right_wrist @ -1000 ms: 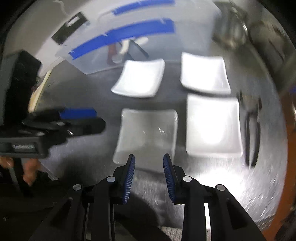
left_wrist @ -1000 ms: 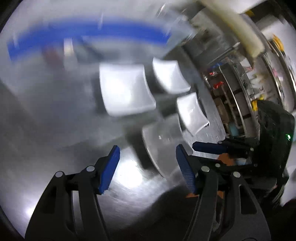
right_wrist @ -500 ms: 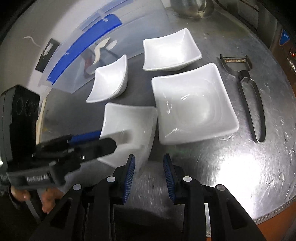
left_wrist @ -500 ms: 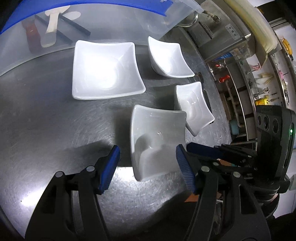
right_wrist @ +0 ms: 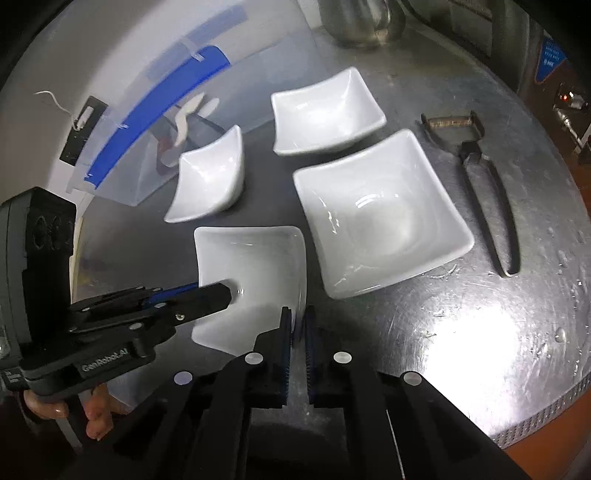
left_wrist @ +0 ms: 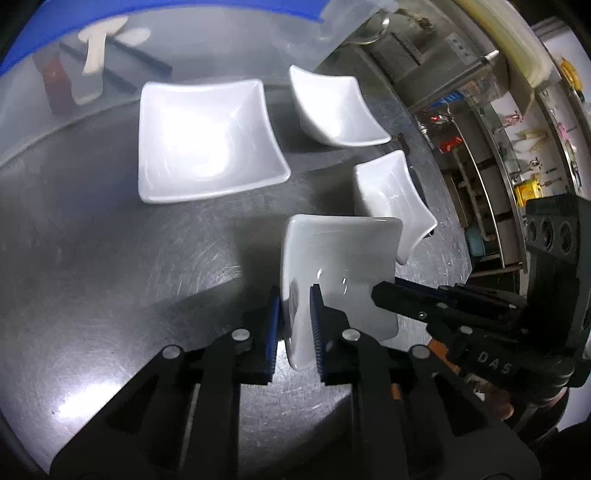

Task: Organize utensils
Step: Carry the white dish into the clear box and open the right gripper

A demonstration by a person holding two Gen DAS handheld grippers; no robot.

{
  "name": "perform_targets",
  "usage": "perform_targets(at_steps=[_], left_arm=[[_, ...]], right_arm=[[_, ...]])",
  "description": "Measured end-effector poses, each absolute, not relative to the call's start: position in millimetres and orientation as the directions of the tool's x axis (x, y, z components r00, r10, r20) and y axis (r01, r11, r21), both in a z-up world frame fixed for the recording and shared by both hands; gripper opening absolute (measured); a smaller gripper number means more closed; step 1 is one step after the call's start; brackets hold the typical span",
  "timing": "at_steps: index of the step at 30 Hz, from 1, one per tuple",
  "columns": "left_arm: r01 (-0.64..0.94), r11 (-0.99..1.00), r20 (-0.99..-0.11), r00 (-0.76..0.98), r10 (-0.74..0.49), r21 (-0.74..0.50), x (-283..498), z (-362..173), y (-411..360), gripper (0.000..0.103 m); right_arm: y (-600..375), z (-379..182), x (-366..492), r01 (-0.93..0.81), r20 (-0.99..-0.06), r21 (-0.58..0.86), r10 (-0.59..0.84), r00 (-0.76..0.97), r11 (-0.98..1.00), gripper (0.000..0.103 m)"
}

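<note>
Steel surface [right_wrist: 461, 332] carries four white square dishes. Both the left gripper [left_wrist: 293, 325] and right gripper [right_wrist: 297, 332] pinch the nearest dish [right_wrist: 255, 273] by opposite rims between their jaws; three sit beyond.

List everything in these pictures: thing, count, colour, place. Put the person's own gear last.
square dishes: four, white, in a cluster on the table; the nearest one is gripped on two sides.
peeler: one, dark metal, lying right of the dishes.
plastic bin: one, clear with a blue rim, behind the dishes, utensils inside.
metal pot: one, steel, at the table's far edge.
table: one, steel.
left hand-held gripper: black with blue pads, shut on the nearest dish's rim.
right hand-held gripper: same, shut on the opposite rim.
</note>
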State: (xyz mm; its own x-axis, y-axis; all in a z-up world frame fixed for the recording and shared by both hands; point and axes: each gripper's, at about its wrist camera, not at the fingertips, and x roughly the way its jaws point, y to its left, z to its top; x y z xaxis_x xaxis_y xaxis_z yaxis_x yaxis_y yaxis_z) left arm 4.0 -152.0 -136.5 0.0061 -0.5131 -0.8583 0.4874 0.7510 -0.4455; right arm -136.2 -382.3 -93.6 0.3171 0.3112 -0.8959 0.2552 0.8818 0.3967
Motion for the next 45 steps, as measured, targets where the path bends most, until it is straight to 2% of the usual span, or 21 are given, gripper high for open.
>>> perform_targets(at_steps=[5, 9, 13, 16, 19, 23, 28, 32, 33, 37, 40, 41, 42, 43, 44, 45], left_arm=[[0.528, 0.724, -0.821, 0.084, -0.564, -0.444, 5, -105, -139, 0.015], [0.577, 0.708, -0.760, 0.216, -0.614, -0.408, 17, -44, -122, 0.015], [0.615, 0.723, -0.730, 0.330, -0.598, -0.314, 72, 19, -122, 0.015], [0.576, 0.756, -0.749, 0.340, -0.569, -0.312, 144, 34, -131, 0.015], [0.510, 0.793, -0.807, 0.281, -0.520, -0.333, 225, 18, -142, 0.015], [0.386, 0.836, -0.873, 0.134, -0.468, -0.389, 301, -41, -142, 0.015], [0.322, 0.877, -0.921, 0.041, -0.388, -0.356, 344, -104, -153, 0.015], [0.315, 0.894, -0.944, -0.023, -0.330, -0.320, 362, -136, -164, 0.015], [0.314, 0.896, -0.946, -0.034, -0.321, -0.315, 363, -141, -166, 0.015], [0.317, 0.904, -0.953, 0.003, -0.302, -0.285, 360, -131, -164, 0.015], [0.360, 0.900, -0.932, 0.168, -0.321, -0.245, 336, -77, -149, 0.016], [0.396, 0.888, -0.903, 0.250, -0.350, -0.235, 318, -47, -141, 0.023], [0.421, 0.874, -0.874, 0.295, -0.387, -0.245, 302, -27, -133, 0.038], [0.458, 0.840, -0.828, 0.320, -0.460, -0.290, 278, -4, -122, 0.051], [0.497, 0.797, -0.785, 0.313, -0.534, -0.344, 256, 11, -114, 0.069], [0.541, 0.743, -0.741, 0.292, -0.605, -0.394, 229, 23, -105, 0.069]], right_arm=[[-378, -56, -140, 0.227, -0.879, 0.387, 0.282, 0.385, 0.894, 0.008], [-368, 7, -123, 0.124, -0.826, 0.347, 0.240, 0.511, 0.929, 0.008], [-359, 82, -58, -0.018, -0.746, 0.224, 0.183, 0.640, 0.974, 0.008], [-363, 98, 21, -0.029, -0.770, 0.196, 0.172, 0.614, 0.980, 0.008], [-371, 78, 107, -0.005, -0.848, 0.217, 0.191, 0.495, 0.976, 0.009], [-375, 17, 178, 0.017, -0.924, 0.225, 0.207, 0.322, 0.974, 0.008], [-378, -62, 229, 0.083, -0.970, 0.215, 0.202, 0.138, 0.973, 0.009], [-382, -94, 244, 0.095, -0.981, 0.186, 0.181, 0.064, 0.978, 0.009], [-381, -100, 245, 0.087, -0.983, 0.181, 0.177, 0.049, 0.980, 0.012], [-375, -90, 240, 0.052, -0.986, 0.157, 0.153, 0.063, 0.986, 0.019], [-376, -30, 204, -0.015, -0.966, 0.130, 0.130, 0.223, 0.991, 0.019], [-375, -7, 187, -0.043, -0.946, 0.152, 0.158, 0.283, 0.987, 0.019], [-375, 25, 156, -0.085, -0.906, 0.196, 0.214, 0.366, 0.977, 0.019], [-374, 42, 136, -0.112, -0.879, 0.218, 0.245, 0.410, 0.969, 0.019], [-373, 58, 108, -0.149, -0.847, 0.240, 0.282, 0.451, 0.959, 0.020], [-372, 69, 82, -0.177, -0.819, 0.260, 0.314, 0.480, 0.949, 0.029]])
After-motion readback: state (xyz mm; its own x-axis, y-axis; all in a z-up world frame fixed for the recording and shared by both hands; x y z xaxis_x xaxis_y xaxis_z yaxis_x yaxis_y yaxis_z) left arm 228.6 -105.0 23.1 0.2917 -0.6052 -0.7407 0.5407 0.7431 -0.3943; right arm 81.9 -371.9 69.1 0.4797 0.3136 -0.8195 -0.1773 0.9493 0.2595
